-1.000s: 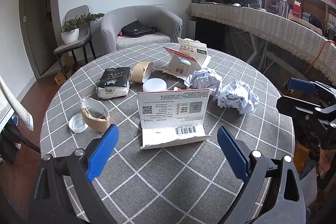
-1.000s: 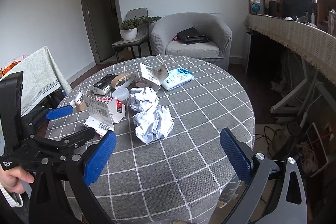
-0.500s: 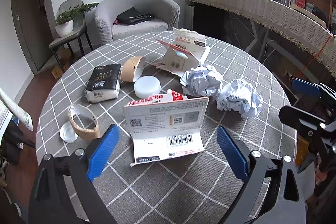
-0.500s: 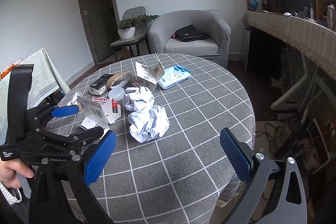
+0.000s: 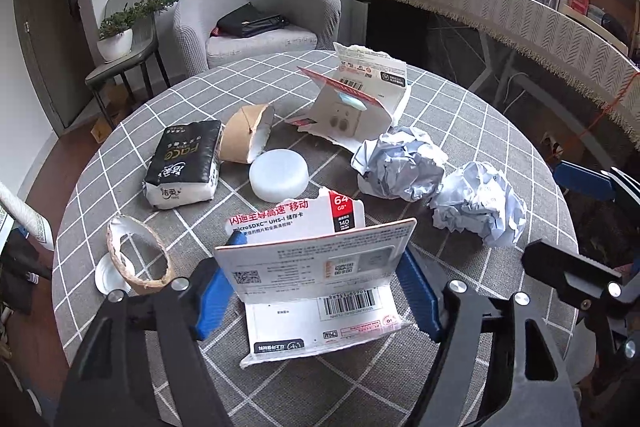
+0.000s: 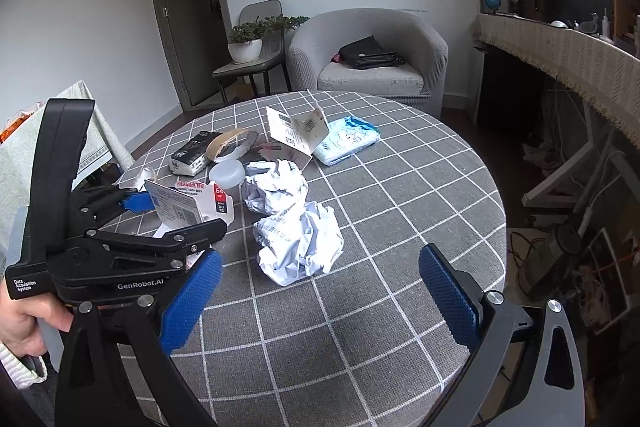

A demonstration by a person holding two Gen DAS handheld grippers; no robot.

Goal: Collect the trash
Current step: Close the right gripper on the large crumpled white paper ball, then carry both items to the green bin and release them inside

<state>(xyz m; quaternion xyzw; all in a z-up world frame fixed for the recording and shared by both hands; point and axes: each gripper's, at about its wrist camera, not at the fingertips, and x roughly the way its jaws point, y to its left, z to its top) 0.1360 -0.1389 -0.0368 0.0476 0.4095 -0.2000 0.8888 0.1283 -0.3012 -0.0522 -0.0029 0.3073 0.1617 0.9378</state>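
A folded white memory-card package stands on the grey checked table, between the blue pads of my left gripper. Its jaws are closing; the pads sit at the package's side edges, and the package is unbent. Two crumpled paper balls lie to its right. My right gripper hangs open and empty over the table's near side, the nearer paper ball just beyond it. The right wrist view shows the left gripper around the package, held by a hand.
Also on the table: a black tissue pack, torn brown paper-cup pieces, a white round lid, another torn card package, a blue wipes pack. An armchair and a long counter stand beyond.
My left gripper has come forward and tilted down so the card package now sits between its pads, and its jaws have narrowed. The right gripper has barely shifted.
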